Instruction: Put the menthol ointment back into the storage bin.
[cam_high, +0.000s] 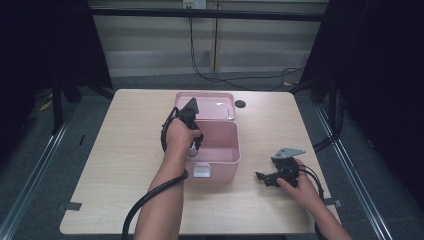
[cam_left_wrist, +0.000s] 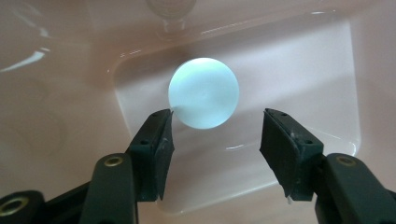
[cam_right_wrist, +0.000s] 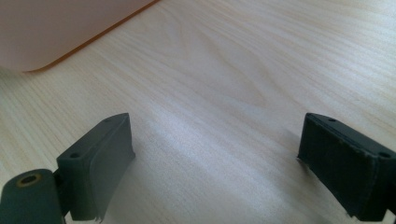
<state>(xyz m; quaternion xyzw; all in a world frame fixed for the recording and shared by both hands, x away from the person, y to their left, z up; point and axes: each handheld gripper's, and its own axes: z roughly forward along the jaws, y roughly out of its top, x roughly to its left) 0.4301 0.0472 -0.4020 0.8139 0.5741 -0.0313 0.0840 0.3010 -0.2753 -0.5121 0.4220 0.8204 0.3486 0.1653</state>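
Reaching down into the pink box (cam_high: 215, 145), the left gripper (cam_left_wrist: 217, 135) hung just above a pale blue ball (cam_left_wrist: 203, 92) that lay on the box floor. Its jaws stood apart with nothing clamped: the ball sat at twelve o'clock from the gap, its lower left edge at or just touching the tip of the left pad (cam_left_wrist: 161, 133), while the right pad (cam_left_wrist: 285, 140) stood clear of it. No long axis mattered, since the ball was round. The left hand (cam_high: 182, 134) was far the nearer one. The right gripper (cam_high: 272, 176) rested on the table (cam_high: 130, 150) at about four o'clock from the box, well apart from the ball, its jaws wide and empty over bare wood. The box lid (cam_high: 205, 106) lay open behind.
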